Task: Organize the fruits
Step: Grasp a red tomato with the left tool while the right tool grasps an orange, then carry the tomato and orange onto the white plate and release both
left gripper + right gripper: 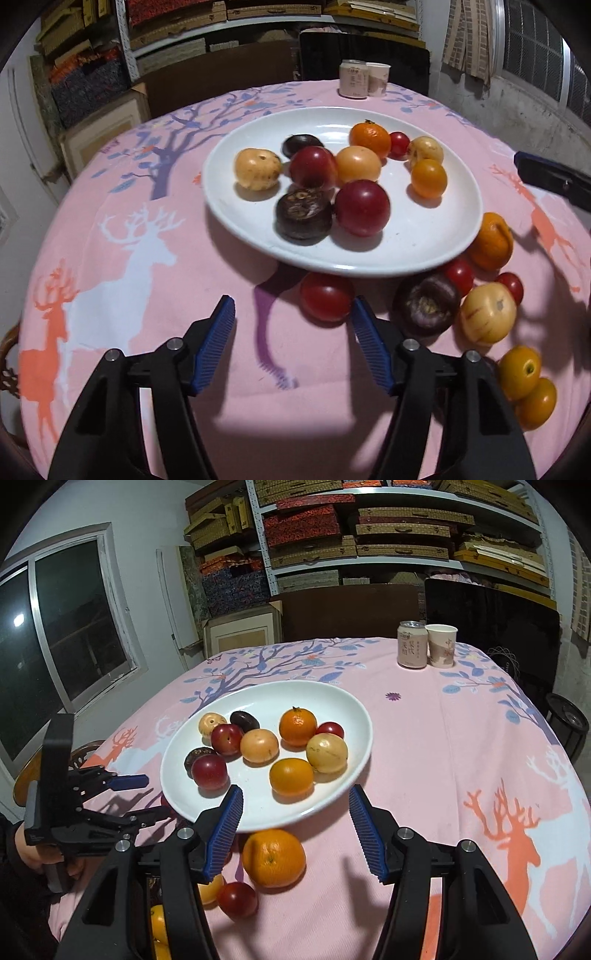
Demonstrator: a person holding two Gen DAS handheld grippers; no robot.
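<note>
A: We see our left gripper (pixel 291 314) with its ribbed blue pads spread apart and nothing clasped between them; only the soft pink cloth with its printed deer and trees (pixel 147 221) lies under the gap. A glossy round red plum (pixel 325 297) sits on the cloth just ahead, near the right-hand pad, close under the rim of the smooth white oval ceramic plate (pixel 436 236).

B: Our right gripper (pixel 295 801) is likewise released, its jaws wide and empty, hovering over the plate's near rim. Just below them on the cloth rests a dimpled round orange tangerine (pixel 274 856), with a small shiny red fruit (pixel 237 899) beside it.

A: On the plate we count a loose cluster: two dark, wrinkled, flattened purple-brown fruits (pixel 303 216), two smooth red plums (pixel 362 207), pale yellow speckled rounds (pixel 258 169), a second tangerine with a stem nub (pixel 370 139), and one small cherry tomato (pixel 399 145).

B: More fruit lies off the plate, to its right in the left wrist view: a dark purple fruit with a rough crown (pixel 426 306), a cream fruit streaked with faint stripes (pixel 488 312), and two waxy yellow-orange ones (pixel 519 373) touching.

A: At the far edge stand a matte drink can (pixel 411 644) and a paper cup (pixel 440 645), side by side.
</note>
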